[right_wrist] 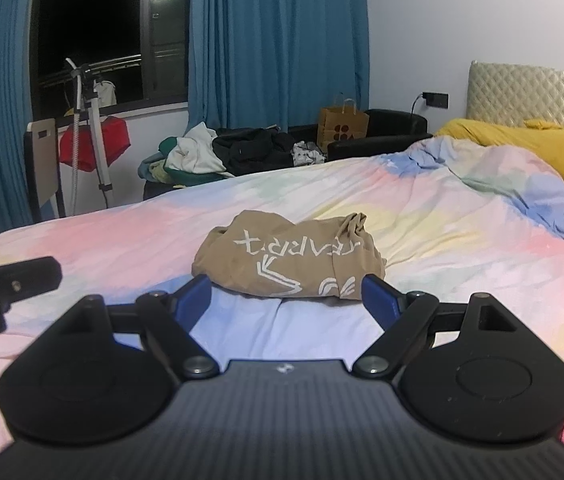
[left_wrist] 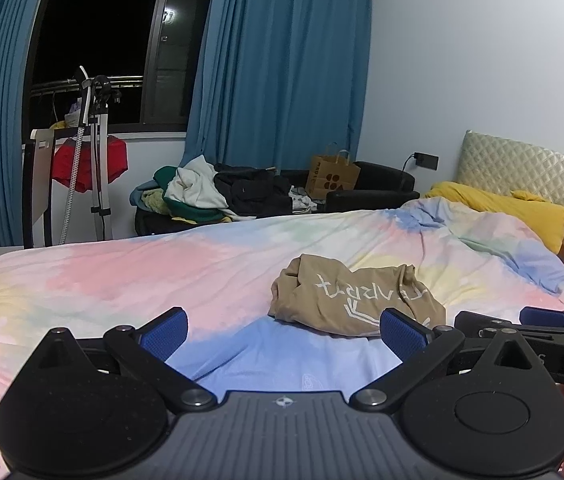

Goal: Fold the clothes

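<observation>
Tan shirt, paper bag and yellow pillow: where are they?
Tan shirt (right_wrist: 282, 264), right wrist view, on its white lettering.
Paper bag (right_wrist: 342, 126), right wrist view, on its front.
Yellow pillow (left_wrist: 514, 210), left wrist view, on its middle.

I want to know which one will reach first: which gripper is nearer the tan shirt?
Right, slightly. The right gripper faces the tan shirt squarely, its open fingers just short of the near edge. The left gripper sits left of the shirt, only its right finger near the hem.

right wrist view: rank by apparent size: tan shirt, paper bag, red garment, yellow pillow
1. tan shirt, nearest the camera, so inflated
2. yellow pillow, partly hidden
3. red garment and paper bag: too close to call
</observation>
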### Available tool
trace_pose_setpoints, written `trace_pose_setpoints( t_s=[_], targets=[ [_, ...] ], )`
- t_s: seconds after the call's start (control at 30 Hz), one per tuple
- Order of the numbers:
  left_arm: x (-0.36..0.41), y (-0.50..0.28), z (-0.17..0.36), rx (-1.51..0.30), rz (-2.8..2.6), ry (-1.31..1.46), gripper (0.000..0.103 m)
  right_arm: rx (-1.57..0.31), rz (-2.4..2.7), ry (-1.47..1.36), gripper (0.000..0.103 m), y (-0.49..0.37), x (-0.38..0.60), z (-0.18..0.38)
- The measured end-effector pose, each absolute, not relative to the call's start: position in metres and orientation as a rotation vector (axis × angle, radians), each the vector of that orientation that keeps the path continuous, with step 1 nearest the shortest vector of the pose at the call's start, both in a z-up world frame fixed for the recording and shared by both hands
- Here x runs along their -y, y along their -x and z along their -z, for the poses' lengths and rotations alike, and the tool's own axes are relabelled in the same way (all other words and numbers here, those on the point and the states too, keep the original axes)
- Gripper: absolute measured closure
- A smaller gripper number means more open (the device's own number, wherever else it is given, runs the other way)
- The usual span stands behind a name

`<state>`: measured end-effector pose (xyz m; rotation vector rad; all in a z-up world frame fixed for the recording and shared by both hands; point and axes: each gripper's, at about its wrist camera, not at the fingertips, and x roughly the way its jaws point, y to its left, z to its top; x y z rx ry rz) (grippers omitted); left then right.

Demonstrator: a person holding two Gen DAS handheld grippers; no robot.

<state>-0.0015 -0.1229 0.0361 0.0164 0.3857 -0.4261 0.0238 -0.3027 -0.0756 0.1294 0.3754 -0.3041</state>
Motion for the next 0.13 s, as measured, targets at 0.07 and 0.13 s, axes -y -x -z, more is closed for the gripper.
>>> trace_pose_setpoints(
  t_s=[0.07,0.13],
  targets=[
    [0.1222,0.0007,-0.0358,-0.390,0.425,-0.011,0.000,-0.380,0.305,-0.142,0.019,-0.0242,0.3047,0.0761],
    [0.1209,-0.0010,-0.0351,-0.397,0.428,-0.003,0.000,-0.382,0.306,-0.145,0.019,-0.0246,0.3050,0.0763]
  ],
)
